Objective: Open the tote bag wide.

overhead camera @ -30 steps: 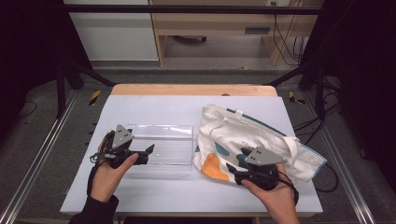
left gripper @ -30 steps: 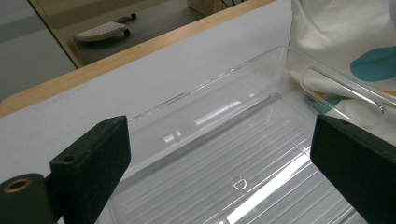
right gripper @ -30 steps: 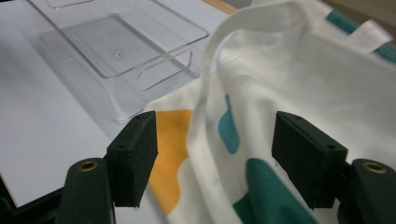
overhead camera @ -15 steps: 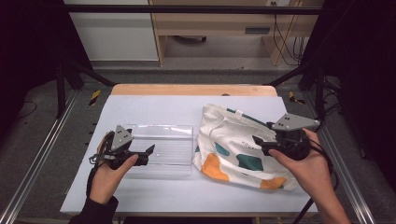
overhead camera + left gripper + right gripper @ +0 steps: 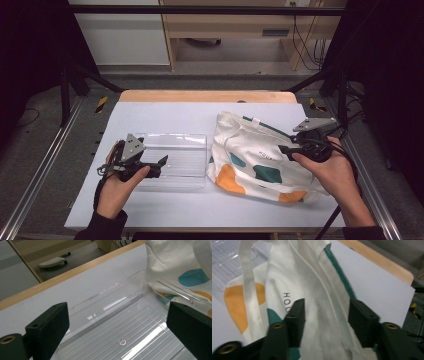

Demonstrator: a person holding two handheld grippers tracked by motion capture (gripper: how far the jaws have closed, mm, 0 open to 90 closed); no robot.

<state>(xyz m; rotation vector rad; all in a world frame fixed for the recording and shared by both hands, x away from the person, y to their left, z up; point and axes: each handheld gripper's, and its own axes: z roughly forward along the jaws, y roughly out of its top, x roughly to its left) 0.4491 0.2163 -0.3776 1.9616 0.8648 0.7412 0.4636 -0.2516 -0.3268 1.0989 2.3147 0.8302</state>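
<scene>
I work over a pale grey-white bench (image 5: 200,117) with a wooden far edge. On it, toward three o'clock from the middle, lies the biggest item: a cream cotton tote bag with orange and teal blobs and a green-trimmed mouth (image 5: 250,150), slumped flat and wrinkled. I judge it light and entirely limp; it will sag and fold wherever I lift it, so a pinch on a single layer at the mouth hem or on a strap gives the most control, while the middle of the panel would only bunch up.

At nine o'clock from the bag, its right rim just beside the cloth, sits a clear ribbed plastic tray (image 5: 175,160), rectangular and shallow. I take it to be stiff, light and slick, likely to skate on the bench if nudged; its thin raised rim is the place to grip.

My right tool (image 5: 285,148) hangs over the bag's three o'clock side, and its jaws have just been closing. In the right gripper view they stand partly open with cream cloth (image 5: 324,315) lying between them; I see no pad pressing on it.

My left tool (image 5: 161,161) rests above the tray's near left corner, jaws spread wide and holding nothing.
</scene>
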